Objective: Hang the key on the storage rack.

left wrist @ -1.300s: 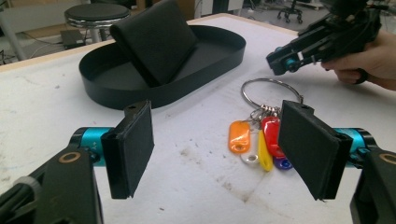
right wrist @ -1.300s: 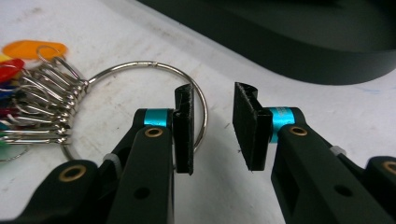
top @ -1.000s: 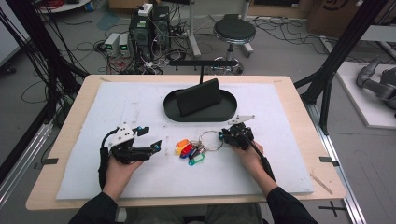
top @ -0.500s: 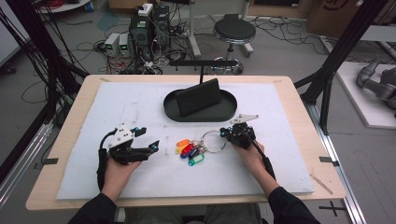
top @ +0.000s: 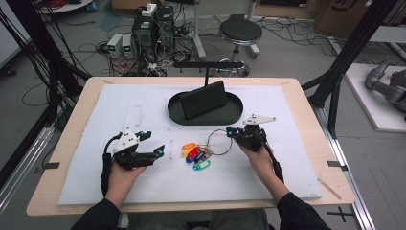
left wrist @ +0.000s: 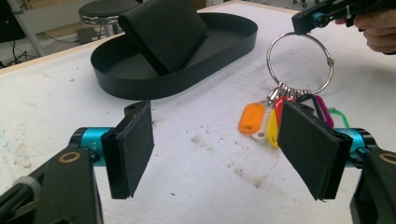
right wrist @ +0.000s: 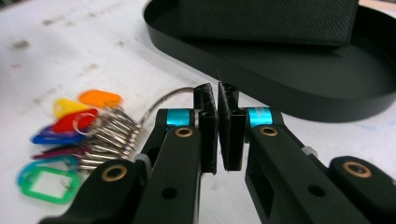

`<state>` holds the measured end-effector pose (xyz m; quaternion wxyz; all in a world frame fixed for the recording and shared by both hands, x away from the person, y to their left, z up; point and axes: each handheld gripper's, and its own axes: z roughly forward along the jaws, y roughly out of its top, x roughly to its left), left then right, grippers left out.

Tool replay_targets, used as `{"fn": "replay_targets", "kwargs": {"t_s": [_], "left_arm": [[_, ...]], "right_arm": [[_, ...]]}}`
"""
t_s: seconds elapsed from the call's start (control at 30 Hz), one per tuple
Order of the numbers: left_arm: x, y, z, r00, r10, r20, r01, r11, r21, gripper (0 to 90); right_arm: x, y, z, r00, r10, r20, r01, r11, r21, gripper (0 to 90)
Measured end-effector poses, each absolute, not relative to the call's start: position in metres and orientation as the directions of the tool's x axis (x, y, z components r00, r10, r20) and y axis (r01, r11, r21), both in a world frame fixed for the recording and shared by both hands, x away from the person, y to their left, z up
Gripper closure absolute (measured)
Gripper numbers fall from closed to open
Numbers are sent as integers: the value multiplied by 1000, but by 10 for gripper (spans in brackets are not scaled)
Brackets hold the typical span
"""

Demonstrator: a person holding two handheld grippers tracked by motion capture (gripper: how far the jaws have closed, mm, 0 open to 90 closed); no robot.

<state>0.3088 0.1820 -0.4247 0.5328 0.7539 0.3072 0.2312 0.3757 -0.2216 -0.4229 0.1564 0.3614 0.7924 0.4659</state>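
Key ring [top: 219,142] clamped at its upper right edge between the pads of the right gripper [top: 234,131], jaws pressed together on the thin wire with almost no gap. Seen from the left gripper view, ring [left wrist: 300,63] standing nearly upright, lifted at the top by the right gripper [left wrist: 306,22], lower part still down at the tags. Coloured key tags [top: 195,154] hanging from the ring in a bunch and lying on the white mat [top: 143,110]: orange, red, blue, purple, green, one yellow. In the right gripper view, tags [right wrist: 65,135] spread to the left of the jaws, somewhat blurred. Left gripper [top: 153,143] resting on the mat just left of the tags, jaws spread wide, nothing between the pads, not touching the bunch. Black oval tray [top: 234,115] beyond the ring, near but apart from it, with a black wallet [top: 203,99] leaning tilted inside. Wooden table [top: 306,120] under the mat.
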Motion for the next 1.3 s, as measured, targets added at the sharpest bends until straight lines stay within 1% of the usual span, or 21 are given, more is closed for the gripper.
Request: {"fn": "replay_targets", "kwargs": {"t_s": [0.2,0.37,0.63,0.83,0.93,0.97,1.07,1.1,1.17,1.2,1.27,1.3], "left_arm": [[309,181,-425,704,710,21,216,-243,945,272],[309,180,-425,708,706,22,216,-247,945,272],[309,180,-425,710,704,21,216,-247,945,272],[310,181,-425,710,704,19,215,-243,946,272],[309,181,-424,711,702,17,214,-239,947,272],[309,181,-424,711,703,15,215,-238,947,272],[309,181,-424,711,703,16,214,-238,947,272],[309,181,-424,712,702,16,212,-237,948,272],[309,181,-424,712,702,12,214,-233,949,272],[309,181,-424,712,702,12,214,-233,949,272],[309,181,-424,712,702,12,214,-232,949,272],[309,181,-424,712,702,15,213,-236,948,272]], "right_arm": [[371,-220,-419,-711,685,162,430,240,870,870],[369,-217,-420,-724,662,196,453,242,858,845],[369,-214,-422,-715,674,187,474,270,838,858],[369,-216,-420,-726,660,192,478,284,831,865],[367,-215,-414,-742,647,173,455,296,840,873],[366,-214,-408,-755,638,154,433,308,847,878],[365,-214,-403,-762,632,144,420,312,852,880],[365,-216,-395,-774,620,125,394,318,862,881],[365,-217,-393,-782,612,117,382,322,867,882],[364,-219,-385,-797,595,102,356,327,875,882],[364,-221,-380,-804,587,94,343,329,880,882],[364,-226,-373,-809,583,82,323,324,889,882]]}}
